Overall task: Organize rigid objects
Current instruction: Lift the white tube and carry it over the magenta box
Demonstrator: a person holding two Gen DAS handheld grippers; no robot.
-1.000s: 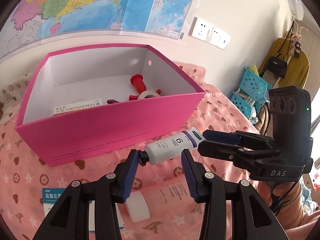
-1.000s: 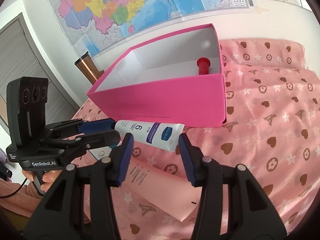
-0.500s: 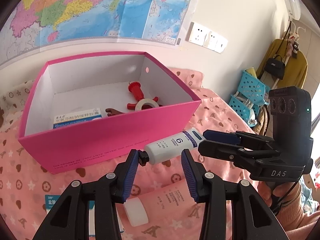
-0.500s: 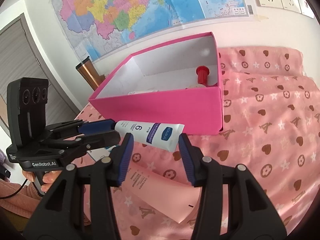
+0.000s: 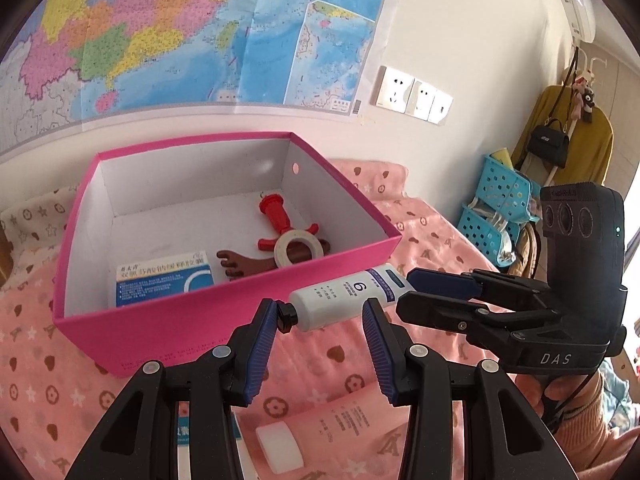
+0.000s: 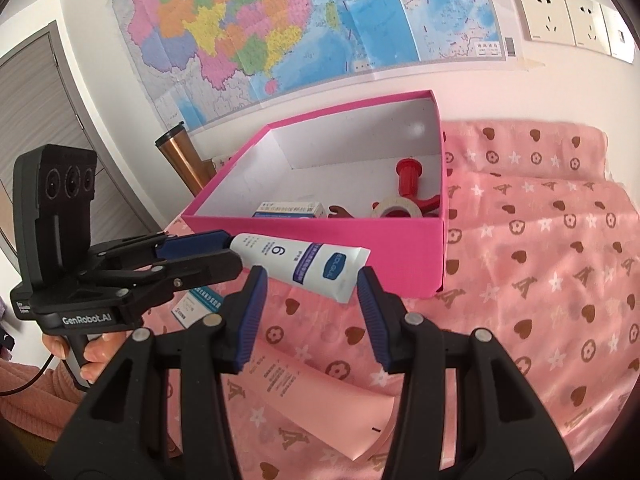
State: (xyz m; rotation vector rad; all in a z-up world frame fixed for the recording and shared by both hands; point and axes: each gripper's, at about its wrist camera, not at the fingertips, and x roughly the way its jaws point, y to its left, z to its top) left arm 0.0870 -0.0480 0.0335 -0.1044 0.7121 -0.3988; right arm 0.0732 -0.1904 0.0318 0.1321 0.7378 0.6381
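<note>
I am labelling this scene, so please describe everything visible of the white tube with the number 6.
The white tube looks like soft plastic, with a small black cap, a printed 6, a purple-blue band and a flat crimped end. It hangs nearly level above the bedspread, before the pink box; the left gripper pinches the cap end, the right gripper the crimp.

A large coloured map (image 5: 192, 36) hangs on the pale wall (image 5: 460, 40), its lower edge just above a bed covered by a pink sheet (image 6: 540, 240) printed with hearts, stars and flowers. White wall sockets (image 5: 414, 94) sit to the right of the map. In the far corner a yellow coat (image 5: 568, 132) and a black handbag (image 5: 548, 142) hang above blue plastic baskets (image 5: 496, 208). An air conditioner (image 5: 576, 4) sits high on the wall. On the other side stands a grey door (image 6: 36, 92), with a copper flask (image 6: 182, 156) near it. Daylight fills the room.
</note>
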